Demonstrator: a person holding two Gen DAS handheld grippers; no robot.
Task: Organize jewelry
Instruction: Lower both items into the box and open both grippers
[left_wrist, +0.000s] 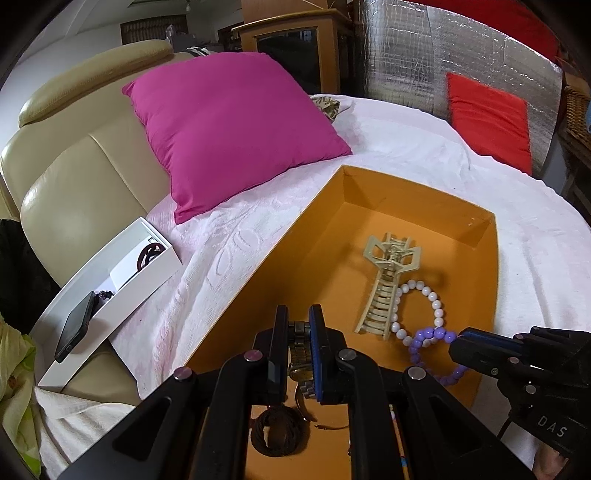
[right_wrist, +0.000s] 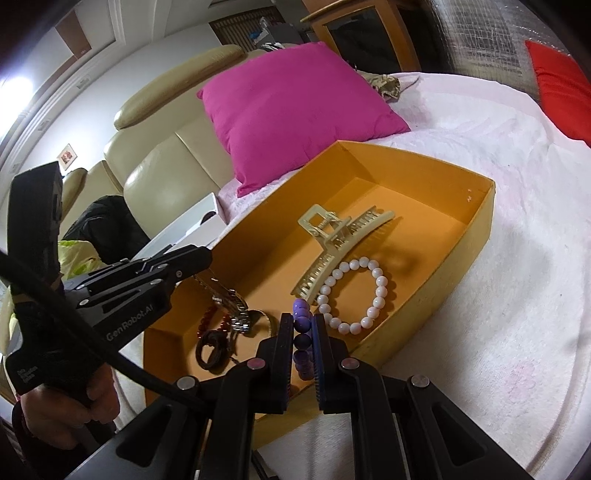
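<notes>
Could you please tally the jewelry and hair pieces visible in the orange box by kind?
Bead bracelets: 3, white, purple held in the right gripper, red
Metal watch: 1, held in the left gripper
Hair claw clip: 1
Dark braided band: 1
Metal bangle: 1
Total: 7

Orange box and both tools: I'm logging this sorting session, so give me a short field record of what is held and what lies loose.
container: orange box, open-topped, on a white cloth
left tool: shut on the metal watch by its band
right tool: shut on the purple bead bracelet
loose in box: cream hair claw, white bead bracelet, dark brown cord, red beads
beside box: pink cushion, white case
</notes>
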